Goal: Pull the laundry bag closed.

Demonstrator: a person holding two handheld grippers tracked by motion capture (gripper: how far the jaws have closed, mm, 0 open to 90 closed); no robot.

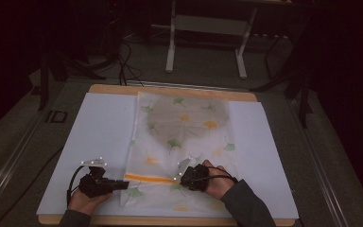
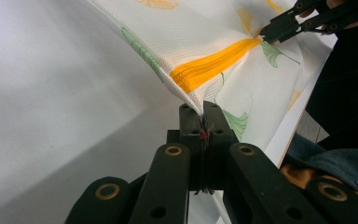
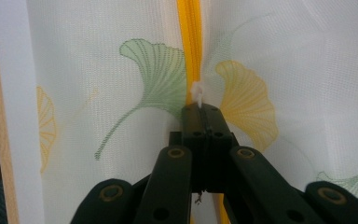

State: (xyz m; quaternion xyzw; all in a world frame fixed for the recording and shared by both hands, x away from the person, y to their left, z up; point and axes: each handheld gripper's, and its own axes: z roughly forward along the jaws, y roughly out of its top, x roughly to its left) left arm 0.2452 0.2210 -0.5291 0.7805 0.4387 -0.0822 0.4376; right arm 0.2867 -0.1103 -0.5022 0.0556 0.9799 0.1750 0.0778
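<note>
Pinching, left gripper [image 2: 201, 108]: held at the near left of the table; its jaws are pressed together on the near left edge of the mesh bag [image 1: 182, 137], beside the left end of the orange zipper [image 1: 146, 178], and the fabric is lifted into a ridge there.
Right gripper [image 3: 204, 108]: near the middle of the table's near side, in the person's right hand [image 1: 216, 180]; its jaws are clamped on the small white zipper pull [image 3: 197, 91] at the right end of the orange zipper.
Zipper: an orange band running left to right between the two grippers, across the near part of the bag.
Mesh bag: white, see-through, printed with green and yellow ginkgo leaves; it lies lengthwise from the near edge to the far edge of the white board [image 1: 99, 123]. A darker shape shows through its far half; what it is cannot be told.
White board: covers a wooden table [image 1: 118, 88].
Far: dim floor with cables and a white table frame [image 1: 172, 38].
</note>
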